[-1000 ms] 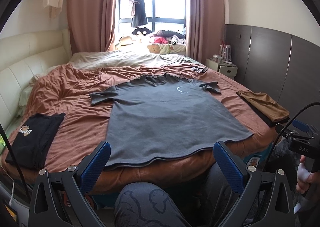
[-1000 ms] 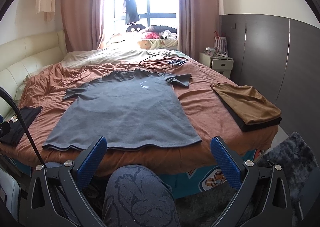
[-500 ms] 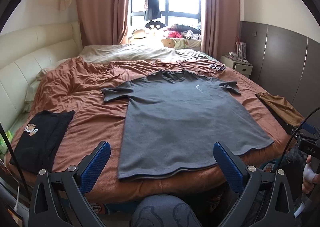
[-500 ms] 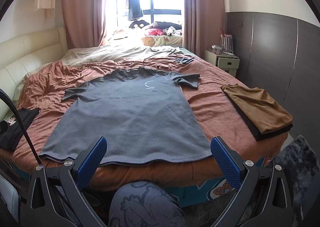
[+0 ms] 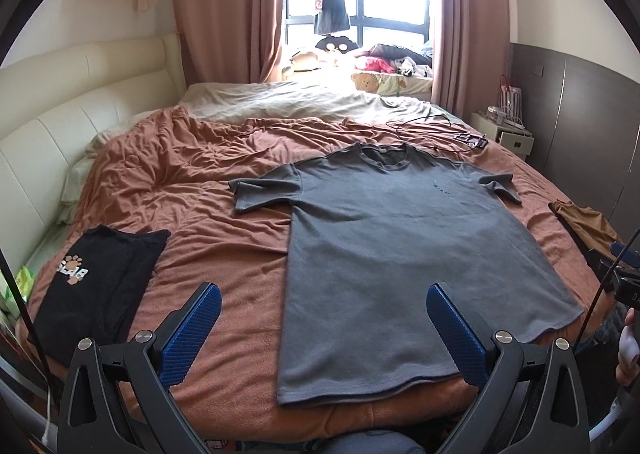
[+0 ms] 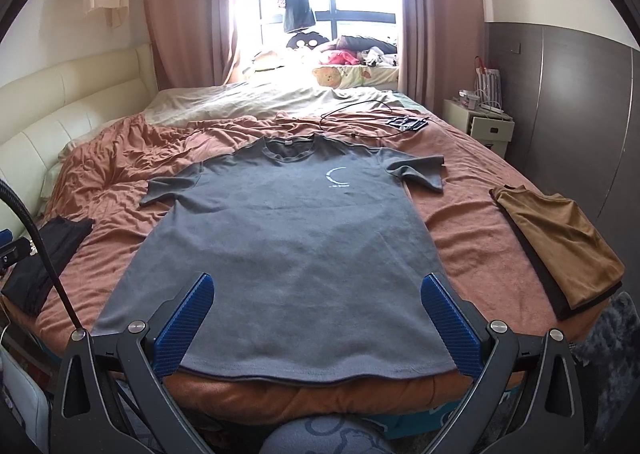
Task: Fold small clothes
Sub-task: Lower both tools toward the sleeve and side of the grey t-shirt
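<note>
A grey T-shirt (image 5: 400, 250) (image 6: 292, 250) lies flat and face up on the rust-brown bedspread (image 5: 180, 189) (image 6: 468, 221), its hem at the near edge of the bed. My left gripper (image 5: 324, 318) hovers open over the hem's left corner and the spread beside it, with nothing between its blue fingers. My right gripper (image 6: 316, 310) hangs open above the middle of the hem, also holding nothing. Neither gripper touches the cloth.
A folded black shirt with a paw print (image 5: 88, 286) (image 6: 48, 254) lies at the bed's left edge. Folded tan and dark clothes (image 6: 560, 242) (image 5: 584, 221) lie at the right edge. A cable and dark device (image 6: 404, 121) rest beyond the collar. A nightstand (image 6: 480, 125) stands right.
Both grippers have risen and moved forward over the bed's near edge, so the grey shirt now sits closer and lower in both views. The left view has also swung leftward.
</note>
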Available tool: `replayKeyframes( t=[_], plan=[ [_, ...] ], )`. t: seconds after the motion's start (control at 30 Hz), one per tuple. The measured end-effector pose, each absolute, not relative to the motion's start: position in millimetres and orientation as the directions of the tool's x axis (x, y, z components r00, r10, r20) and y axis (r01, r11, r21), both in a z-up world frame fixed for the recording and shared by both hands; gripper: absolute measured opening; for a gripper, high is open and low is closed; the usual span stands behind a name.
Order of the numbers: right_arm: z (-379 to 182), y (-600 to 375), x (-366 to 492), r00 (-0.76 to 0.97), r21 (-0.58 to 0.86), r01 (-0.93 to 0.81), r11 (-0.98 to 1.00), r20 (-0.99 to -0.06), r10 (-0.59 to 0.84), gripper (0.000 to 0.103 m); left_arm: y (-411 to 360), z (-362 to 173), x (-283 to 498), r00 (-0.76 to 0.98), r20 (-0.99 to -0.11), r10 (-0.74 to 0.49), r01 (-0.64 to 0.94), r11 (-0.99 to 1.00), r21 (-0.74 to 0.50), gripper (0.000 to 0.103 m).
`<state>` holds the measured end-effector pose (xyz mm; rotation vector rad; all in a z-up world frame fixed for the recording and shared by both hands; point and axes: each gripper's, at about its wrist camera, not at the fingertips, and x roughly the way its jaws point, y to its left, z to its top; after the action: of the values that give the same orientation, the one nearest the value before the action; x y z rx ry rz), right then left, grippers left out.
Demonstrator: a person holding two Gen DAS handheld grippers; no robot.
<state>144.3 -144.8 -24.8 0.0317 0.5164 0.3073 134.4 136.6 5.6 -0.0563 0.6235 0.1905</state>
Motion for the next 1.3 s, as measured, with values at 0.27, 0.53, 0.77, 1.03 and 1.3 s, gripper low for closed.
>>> replayKeyframes(
  t=[0.27,0.53,0.77,1.03,1.3],
  plan=[
    [-18.1,-128.8,182.6,0.803,0.105,-0.345,0.933,-0.482,0.351,0.103,169.4,13.6,170.2,0.790,-0.584,0.187,-0.230,0.973,0.001,0.103],
    [-11.0,-108.2,221.7,0.787,0.097,-0.406,0.909,-0.469,0.402,0.103,208.7,20.7,208.4,0.779,-0.589,0.215,-0.270,0.963,-0.005,0.103],
    [-4.9,-89.2,261.5,0.754,0.104,-0.463,0.880,-0.476,0.453,0.103,240.9,27.1,244.6,0.772,-0.592,0.230,-0.294,0.956,-0.013,0.101],
    [-1.6,-67.2,305.9,0.727,0.095,-0.514,0.852,-0.478,0.492,0.103,279.5,17.1,289.1,0.745,-0.619,0.249,-0.335,0.942,-0.025,0.095],
    [-3.4,-35.9,358.3,0.694,0.095,-0.546,0.832,-0.505,0.513,0.095,324.4,2.6,331.5,0.711,-0.650,0.269,-0.380,0.924,-0.033,0.092]
  ],
)
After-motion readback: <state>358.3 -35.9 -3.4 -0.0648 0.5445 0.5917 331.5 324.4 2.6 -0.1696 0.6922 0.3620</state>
